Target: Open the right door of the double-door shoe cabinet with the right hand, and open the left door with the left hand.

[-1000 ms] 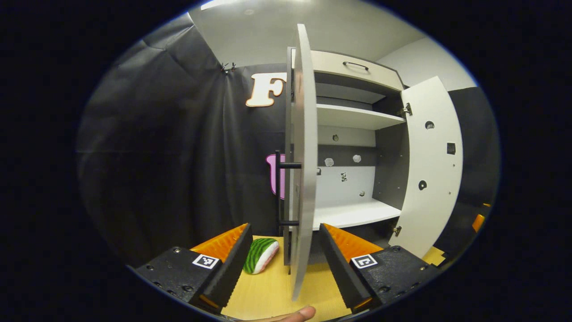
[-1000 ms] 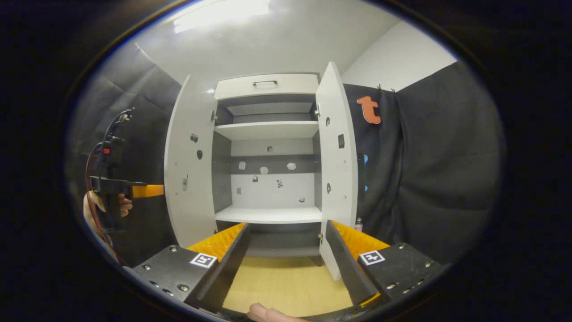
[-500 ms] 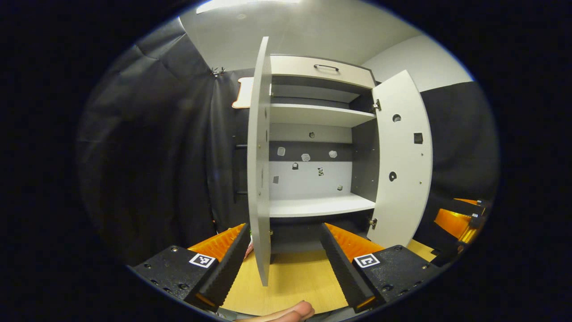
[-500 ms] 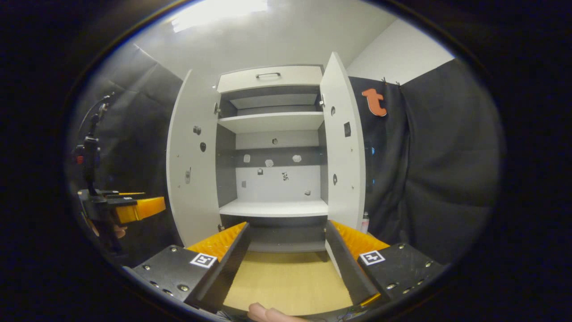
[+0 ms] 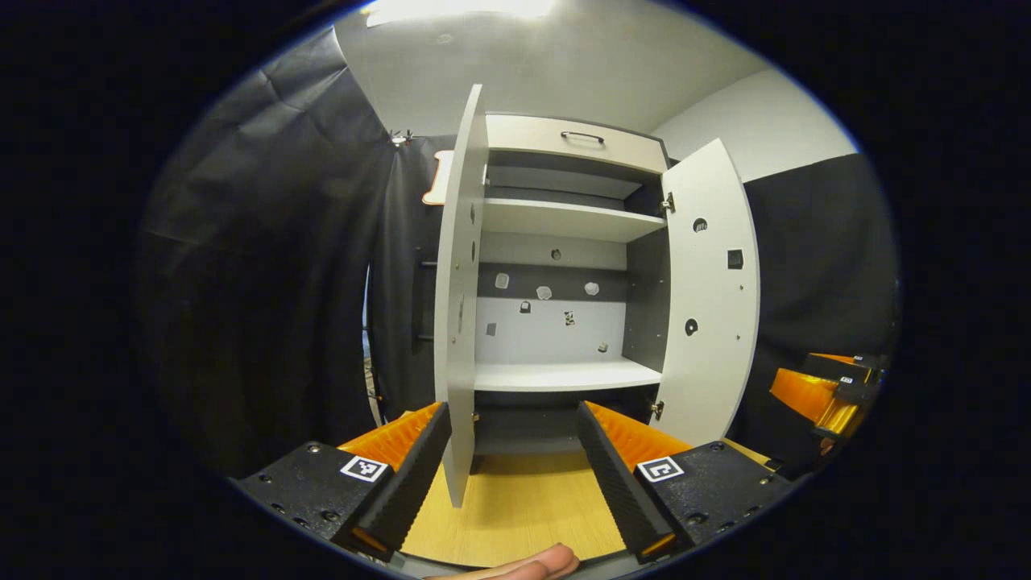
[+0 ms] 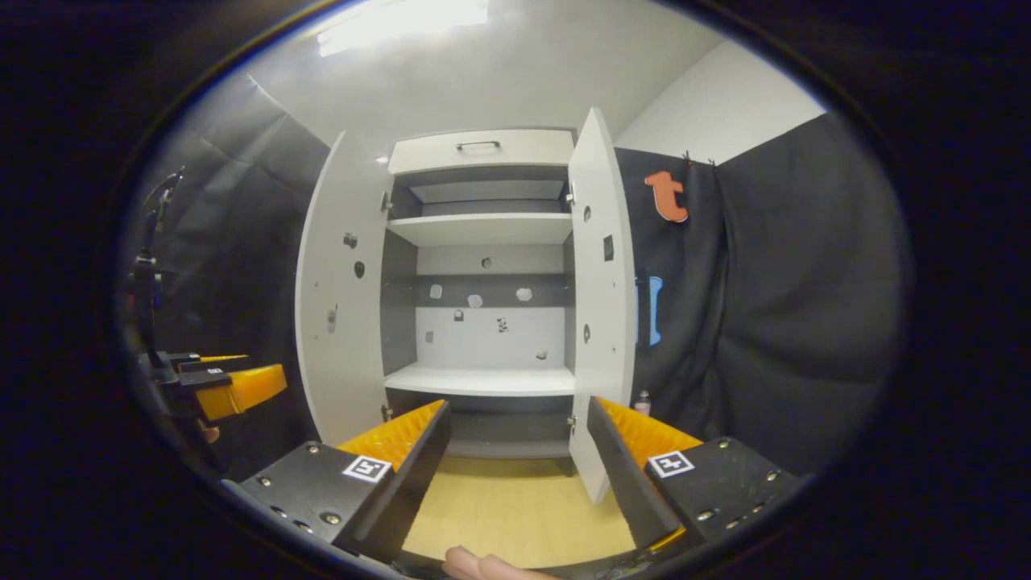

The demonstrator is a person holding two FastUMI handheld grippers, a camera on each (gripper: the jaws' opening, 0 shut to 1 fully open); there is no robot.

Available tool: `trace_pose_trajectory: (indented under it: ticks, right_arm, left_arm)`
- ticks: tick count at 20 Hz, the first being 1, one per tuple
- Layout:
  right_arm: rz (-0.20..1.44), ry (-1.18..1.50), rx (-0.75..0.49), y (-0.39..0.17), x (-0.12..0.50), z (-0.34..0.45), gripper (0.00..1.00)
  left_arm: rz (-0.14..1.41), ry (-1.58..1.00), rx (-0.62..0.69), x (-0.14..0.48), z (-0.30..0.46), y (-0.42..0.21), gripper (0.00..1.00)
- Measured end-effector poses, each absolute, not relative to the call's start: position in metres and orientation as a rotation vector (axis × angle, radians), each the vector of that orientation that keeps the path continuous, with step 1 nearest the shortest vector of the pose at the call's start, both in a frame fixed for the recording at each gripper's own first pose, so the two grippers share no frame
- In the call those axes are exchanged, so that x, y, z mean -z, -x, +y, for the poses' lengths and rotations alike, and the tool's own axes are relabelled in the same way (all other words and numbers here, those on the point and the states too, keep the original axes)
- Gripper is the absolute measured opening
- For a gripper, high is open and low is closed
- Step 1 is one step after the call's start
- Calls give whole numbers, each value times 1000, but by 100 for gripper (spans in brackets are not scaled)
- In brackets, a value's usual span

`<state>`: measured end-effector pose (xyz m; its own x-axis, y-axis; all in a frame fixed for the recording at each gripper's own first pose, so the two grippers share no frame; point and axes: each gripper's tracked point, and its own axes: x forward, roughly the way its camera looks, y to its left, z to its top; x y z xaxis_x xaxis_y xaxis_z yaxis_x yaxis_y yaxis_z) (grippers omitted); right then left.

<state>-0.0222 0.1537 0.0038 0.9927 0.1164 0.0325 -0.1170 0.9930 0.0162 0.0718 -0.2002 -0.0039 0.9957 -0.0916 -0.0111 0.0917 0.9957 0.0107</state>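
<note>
The white double-door shoe cabinet stands with both doors swung out. In the left gripper view its left door is nearly edge-on and its right door shows its inner face. My left gripper is open, held back from the left door with nothing between its fingers. In the right gripper view the left door and right door flank the bare shelves. My right gripper is open too, in front of the cabinet and touching nothing.
The cabinet stands on a light wooden tabletop. A drawer with a dark handle tops the cabinet. Black cloth walls close in both sides. The other gripper shows at the right edge and at the left edge.
My left gripper has drawn back and swung right, so the left door now shows edge-on with the cabinet's inside in view. The green striped object is out of sight. The right gripper barely moved.
</note>
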Motion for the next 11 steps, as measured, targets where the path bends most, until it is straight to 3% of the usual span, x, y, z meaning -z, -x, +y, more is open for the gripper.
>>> trace_pose_trajectory:
  ticks: [11]
  right_arm:
    - [-63,-36,-104,42,-16,144,100]
  left_arm:
    - [-53,-31,126,-9,-217,-47,96]
